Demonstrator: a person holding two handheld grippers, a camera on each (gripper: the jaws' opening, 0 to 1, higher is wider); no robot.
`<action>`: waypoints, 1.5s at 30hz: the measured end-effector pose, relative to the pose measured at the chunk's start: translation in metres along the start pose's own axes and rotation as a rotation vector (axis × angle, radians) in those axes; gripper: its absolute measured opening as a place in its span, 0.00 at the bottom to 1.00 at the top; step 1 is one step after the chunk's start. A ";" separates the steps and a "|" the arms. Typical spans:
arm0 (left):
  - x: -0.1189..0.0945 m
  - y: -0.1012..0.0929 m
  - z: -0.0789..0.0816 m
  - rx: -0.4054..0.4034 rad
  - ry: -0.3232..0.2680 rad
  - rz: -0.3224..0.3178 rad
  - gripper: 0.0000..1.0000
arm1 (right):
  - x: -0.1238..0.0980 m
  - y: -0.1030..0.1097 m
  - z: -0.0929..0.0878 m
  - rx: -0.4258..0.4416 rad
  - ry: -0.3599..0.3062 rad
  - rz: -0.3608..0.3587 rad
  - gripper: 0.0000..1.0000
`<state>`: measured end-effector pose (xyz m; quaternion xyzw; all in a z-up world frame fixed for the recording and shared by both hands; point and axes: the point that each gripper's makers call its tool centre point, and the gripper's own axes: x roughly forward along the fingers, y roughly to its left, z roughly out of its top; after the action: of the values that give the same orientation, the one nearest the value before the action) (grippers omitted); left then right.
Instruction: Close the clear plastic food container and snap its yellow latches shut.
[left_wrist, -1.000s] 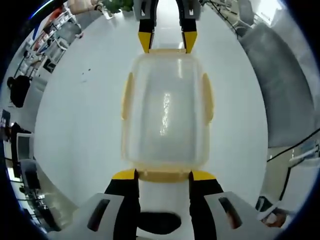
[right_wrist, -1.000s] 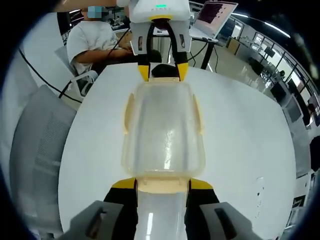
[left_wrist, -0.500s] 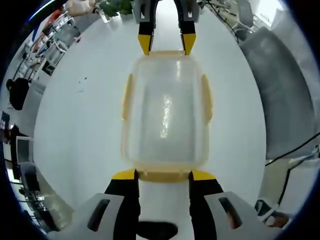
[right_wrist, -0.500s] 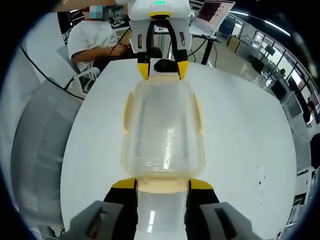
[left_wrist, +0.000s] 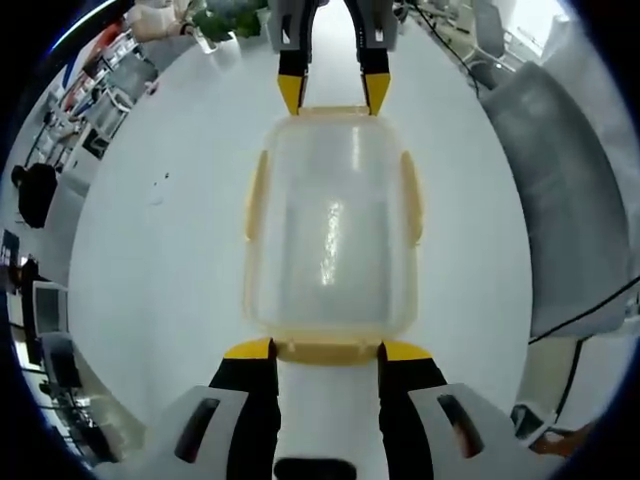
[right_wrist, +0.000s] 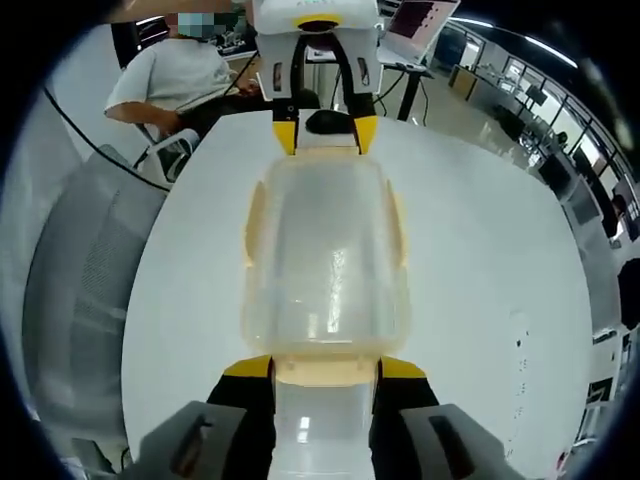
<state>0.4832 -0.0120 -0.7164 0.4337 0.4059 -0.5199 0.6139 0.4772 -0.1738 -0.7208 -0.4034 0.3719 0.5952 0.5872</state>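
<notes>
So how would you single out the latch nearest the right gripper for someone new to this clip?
On the white table, find the clear container lying between the two grippers. Its yellow latch at the near short end sits between the right gripper tips, unlike the long side latches.

a clear container (left_wrist: 330, 225) with yellow latches (left_wrist: 256, 195) sits on a white table (left_wrist: 150, 260), beside black-and-yellow gripper tips.
</notes>
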 end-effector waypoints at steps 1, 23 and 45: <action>0.000 0.000 0.002 0.001 -0.001 0.000 0.35 | -0.001 0.000 -0.001 0.001 0.000 -0.001 0.33; 0.008 -0.005 0.043 0.016 -0.024 -0.004 0.35 | -0.018 0.006 -0.039 0.012 0.006 -0.011 0.33; 0.021 -0.008 0.071 0.015 -0.034 -0.017 0.35 | -0.026 0.007 -0.070 0.021 0.027 0.005 0.34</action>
<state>0.4813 -0.0863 -0.7163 0.4257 0.3951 -0.5354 0.6132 0.4732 -0.2483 -0.7250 -0.4042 0.3869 0.5872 0.5849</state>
